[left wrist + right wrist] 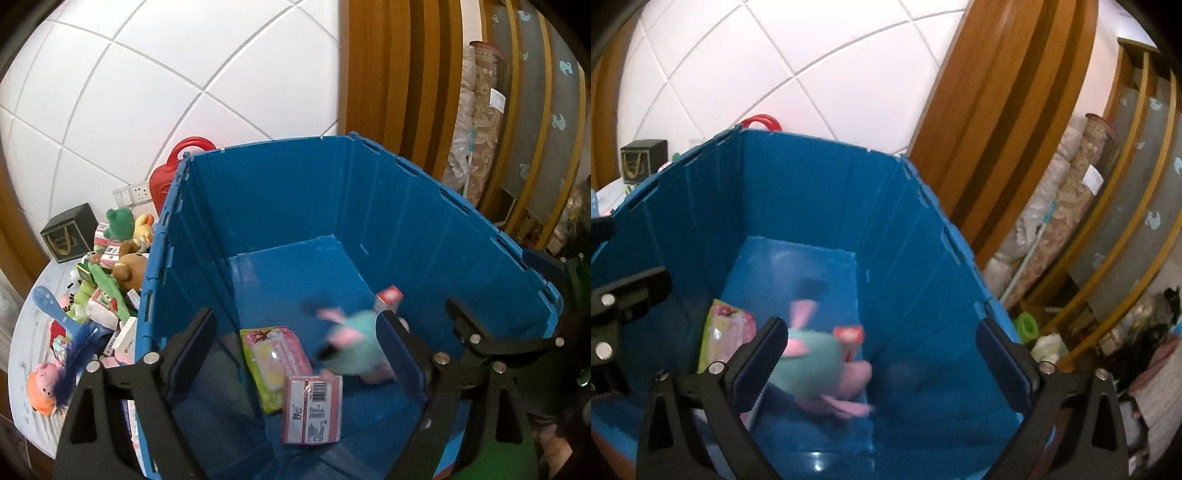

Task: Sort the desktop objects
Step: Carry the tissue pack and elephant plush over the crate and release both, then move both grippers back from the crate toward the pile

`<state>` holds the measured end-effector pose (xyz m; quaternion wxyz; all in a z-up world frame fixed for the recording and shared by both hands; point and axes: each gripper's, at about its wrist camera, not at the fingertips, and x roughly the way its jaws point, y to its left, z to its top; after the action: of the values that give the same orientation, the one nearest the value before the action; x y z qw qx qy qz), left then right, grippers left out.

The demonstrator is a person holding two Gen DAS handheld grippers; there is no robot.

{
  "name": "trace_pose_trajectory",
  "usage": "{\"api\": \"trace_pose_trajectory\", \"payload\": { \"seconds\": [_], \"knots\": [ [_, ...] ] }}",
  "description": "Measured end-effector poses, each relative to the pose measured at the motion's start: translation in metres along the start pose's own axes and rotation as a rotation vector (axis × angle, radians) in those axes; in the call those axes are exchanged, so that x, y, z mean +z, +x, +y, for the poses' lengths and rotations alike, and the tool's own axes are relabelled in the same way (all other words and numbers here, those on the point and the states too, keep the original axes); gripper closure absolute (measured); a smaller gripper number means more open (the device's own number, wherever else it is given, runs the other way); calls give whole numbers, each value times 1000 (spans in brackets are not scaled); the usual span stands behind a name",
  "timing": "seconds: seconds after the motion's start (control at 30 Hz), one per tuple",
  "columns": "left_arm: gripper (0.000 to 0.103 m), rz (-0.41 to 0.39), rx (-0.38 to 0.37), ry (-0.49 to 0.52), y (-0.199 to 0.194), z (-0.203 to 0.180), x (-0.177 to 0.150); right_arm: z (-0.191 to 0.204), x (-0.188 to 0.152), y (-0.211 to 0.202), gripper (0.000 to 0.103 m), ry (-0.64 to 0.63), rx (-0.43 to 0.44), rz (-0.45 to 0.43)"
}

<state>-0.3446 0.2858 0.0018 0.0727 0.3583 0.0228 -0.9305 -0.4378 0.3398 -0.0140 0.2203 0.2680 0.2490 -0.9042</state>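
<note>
while both claws hang over the blue box (280, 192), the left claw (295, 354) and the right claw (882, 350) are wide open and hold nothing. a blurry teal and pink soft toy (812, 365) is inside the box, near a pink packet (312, 413).

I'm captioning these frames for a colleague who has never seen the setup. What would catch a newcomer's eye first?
The deep blue plastic crate fills both views, seen from above its rim. On its floor a blurred teal and pink plush toy lies beside a pink barcoded packet and a green and pink wipes pack. Left of the crate, a bright heap of plush toys and small boxes covers the table.
</note>
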Motion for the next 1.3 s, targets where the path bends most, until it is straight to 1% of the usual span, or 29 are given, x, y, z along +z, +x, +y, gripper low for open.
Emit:
{"api": "trace_pose_trajectory", "payload": {
  "seconds": [0.23,0.33,0.43,0.5,0.67,0.87,1.03,1.17,1.3],
  "knots": [
    [15,-28,6,-12,-20,10,-7,3,-2,-12,0,15,17,-9],
    [15,-57,12,-33,-35,22,-11,7,-2,-22,0,27,49,-23],
    [15,-88,35,-47,-52,36,-15,13,-3,-30,0,35,59,-42],
    [15,-106,51,-58,-62,47,-17,19,-3,-36,0,47,82,-54],
    [15,-139,94,-89,-79,74,-21,35,4,-47,0,55,103,-78],
    [15,-164,125,-108,-93,107,-31,66,19,-68,0,35,111,-128],
    [15,-184,148,-125,-105,141,-41,99,30,-85,0,21,129,-162],
    [15,-197,160,-156,-113,179,-51,131,41,-99,0,8,142,-185],
    [15,-190,174,-168,-119,225,-64,170,51,-116,0,17,165,-219]
  ]
}}
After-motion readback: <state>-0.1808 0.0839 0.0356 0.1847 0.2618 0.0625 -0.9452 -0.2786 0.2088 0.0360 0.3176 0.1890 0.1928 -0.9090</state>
